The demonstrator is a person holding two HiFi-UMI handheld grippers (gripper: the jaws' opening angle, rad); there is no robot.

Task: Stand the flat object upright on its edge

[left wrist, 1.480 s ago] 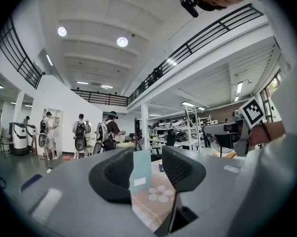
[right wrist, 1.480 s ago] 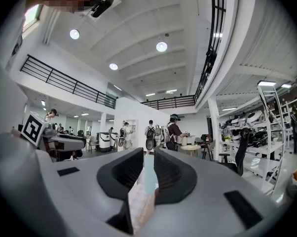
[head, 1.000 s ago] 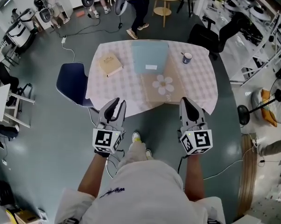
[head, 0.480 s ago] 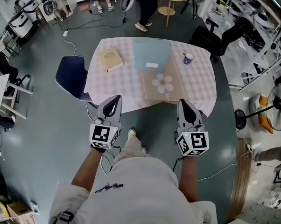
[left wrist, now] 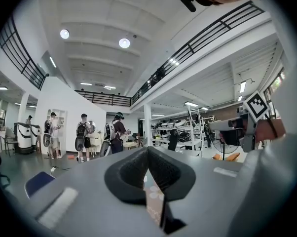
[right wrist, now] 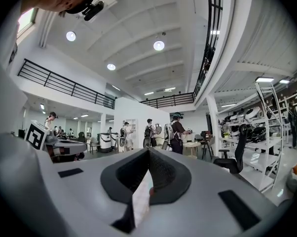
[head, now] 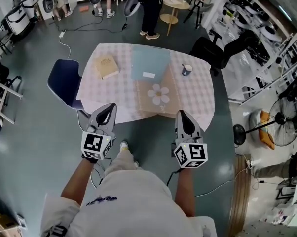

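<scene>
A table with a checked cloth (head: 200, 95) stands ahead of me. On it lie a tan book (head: 105, 66) at the left, a pale blue flat sheet (head: 148, 63) at the back middle and a brown mat with a white flower (head: 159, 96) in front of it. A small cup (head: 187, 69) stands at the right. My left gripper (head: 108, 107) and right gripper (head: 182, 113) hover short of the table's near edge, both pointing level at it. Both are shut, with nothing held. The left gripper (left wrist: 147, 149) and the right gripper (right wrist: 148, 152) show their jaws pressed together in their own views.
A blue chair (head: 62, 85) stands at the table's left side and a black chair (head: 205, 48) at its far right corner. People (head: 151, 4) stand beyond the table near a round wooden side table (head: 174, 6). A fan (head: 281, 127) stands at the right, cables lie on the floor.
The left gripper's jaws stood slightly apart a second ago and are together now. The whole head view has shifted, so table and grippers sit further left and lower in the picture.
</scene>
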